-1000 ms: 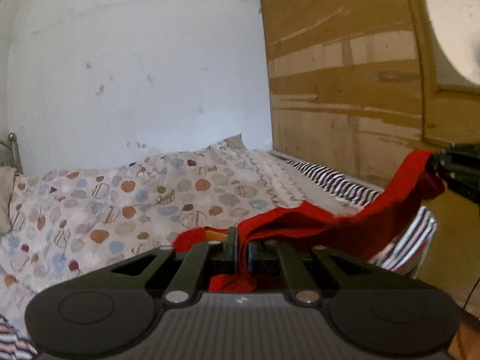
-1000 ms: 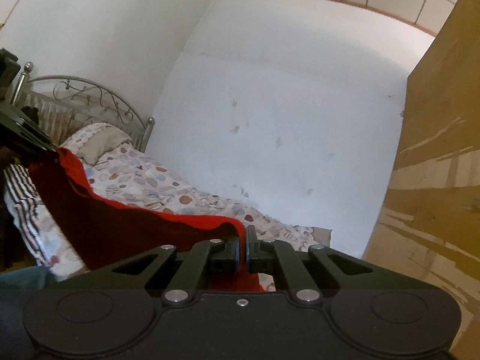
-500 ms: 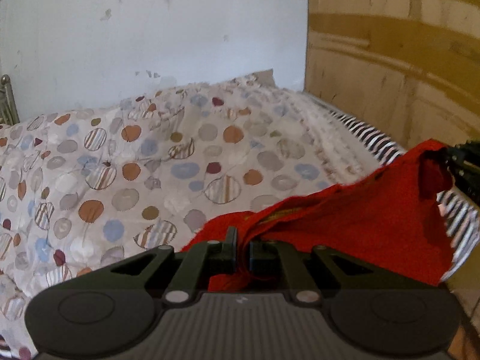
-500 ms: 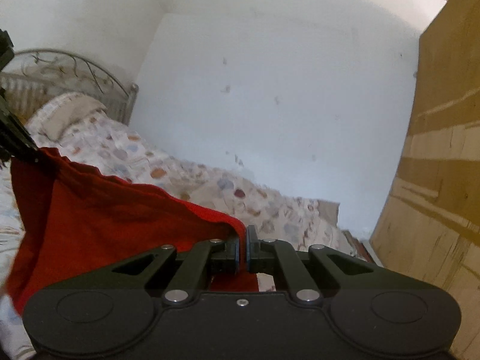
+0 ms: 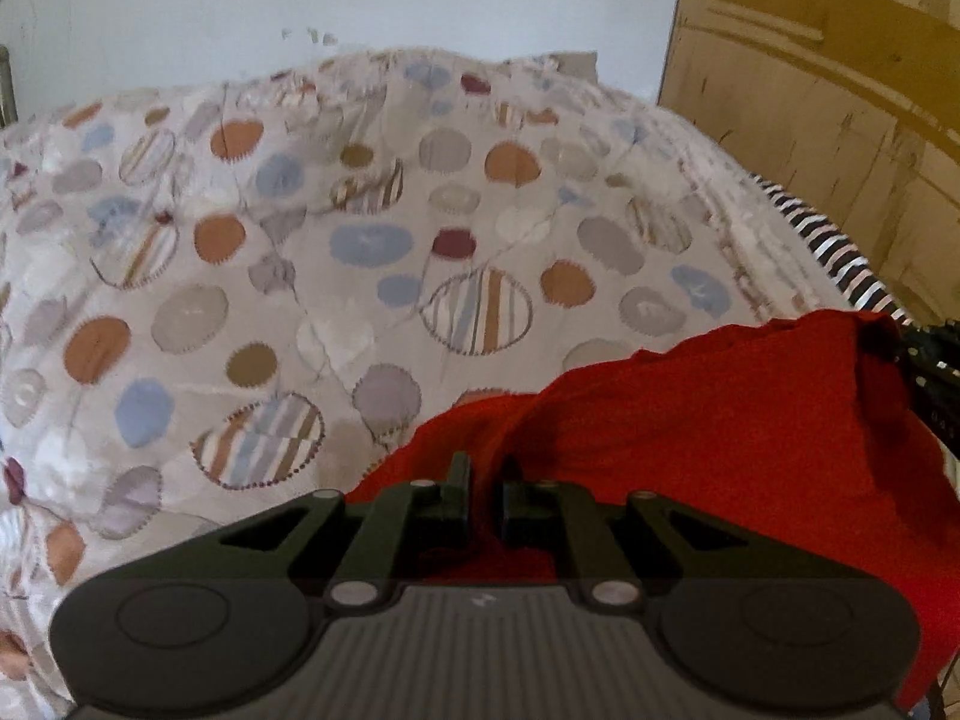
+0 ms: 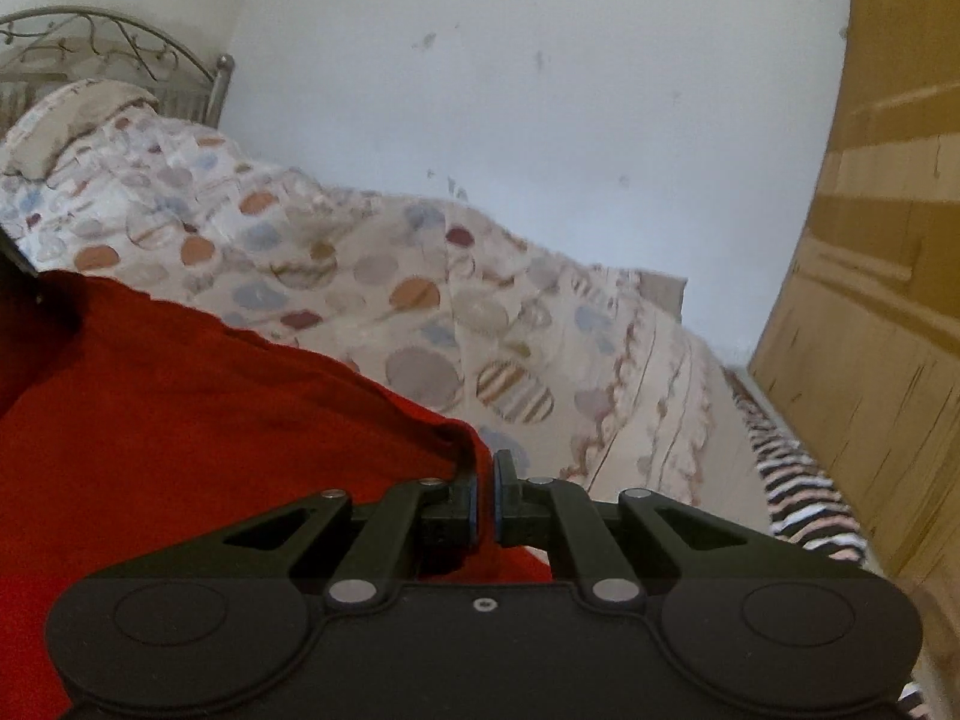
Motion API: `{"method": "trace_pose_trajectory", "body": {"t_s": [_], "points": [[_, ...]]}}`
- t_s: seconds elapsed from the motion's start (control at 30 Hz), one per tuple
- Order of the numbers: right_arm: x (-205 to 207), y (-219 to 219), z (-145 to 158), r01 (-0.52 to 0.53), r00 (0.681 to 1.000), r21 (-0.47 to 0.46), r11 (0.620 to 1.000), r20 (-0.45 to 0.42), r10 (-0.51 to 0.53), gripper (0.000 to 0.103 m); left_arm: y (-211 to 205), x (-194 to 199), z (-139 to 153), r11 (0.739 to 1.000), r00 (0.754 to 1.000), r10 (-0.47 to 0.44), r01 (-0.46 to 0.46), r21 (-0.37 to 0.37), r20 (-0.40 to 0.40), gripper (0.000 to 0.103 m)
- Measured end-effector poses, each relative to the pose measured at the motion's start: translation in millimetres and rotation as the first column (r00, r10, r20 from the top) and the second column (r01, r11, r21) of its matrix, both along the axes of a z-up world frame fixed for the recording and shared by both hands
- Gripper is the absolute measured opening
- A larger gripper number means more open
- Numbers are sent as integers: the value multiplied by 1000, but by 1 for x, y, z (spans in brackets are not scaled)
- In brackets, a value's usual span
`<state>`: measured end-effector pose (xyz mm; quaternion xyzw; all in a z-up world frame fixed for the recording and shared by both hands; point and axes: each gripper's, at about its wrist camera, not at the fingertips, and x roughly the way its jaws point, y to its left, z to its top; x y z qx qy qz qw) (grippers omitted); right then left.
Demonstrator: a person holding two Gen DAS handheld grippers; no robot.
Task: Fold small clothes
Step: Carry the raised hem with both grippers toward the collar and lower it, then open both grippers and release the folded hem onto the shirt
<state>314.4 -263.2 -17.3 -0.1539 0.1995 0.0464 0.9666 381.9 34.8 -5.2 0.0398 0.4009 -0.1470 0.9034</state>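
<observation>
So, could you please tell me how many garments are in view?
1: a red garment, stretched above the bed between the left gripper and right gripper, both shut on it. Others may be hidden beneath it.

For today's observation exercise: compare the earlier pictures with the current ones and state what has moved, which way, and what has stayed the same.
Both wrist views have tipped down toward the spotted bedspread, so the red garment, earlier stretched high against the wall, now hangs low over the bed. Nothing was let go or newly gripped. The left gripper and right gripper remain shut on the garment's opposite ends, with the cloth spread between them.
</observation>
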Motion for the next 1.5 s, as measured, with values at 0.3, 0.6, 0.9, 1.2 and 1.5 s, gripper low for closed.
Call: {"method": "trace_pose_trajectory", "body": {"t_s": [0.3,0.6,0.9,1.2,1.5], "points": [[39,2,-35,14,996,-7,1000,-88,-14,4,23,19,0,996,995,84,-82,-30,52,21],[59,-5,-52,16,983,55,998,-184,-6,12,73,-5,17,961,960,251,-231,-151,125,95],[44,-12,-34,42,990,70,997,-139,-32,87,84,-31,12,944,954,284,-260,-204,99,102],[6,-37,-3,45,999,44,998,-11,-45,102,77,-71,-4,938,968,235,-201,-283,90,102],[-46,-57,-22,-110,990,156,982,-71,123,102,37,-109,-31,979,984,109,-82,-188,138,102]]}}
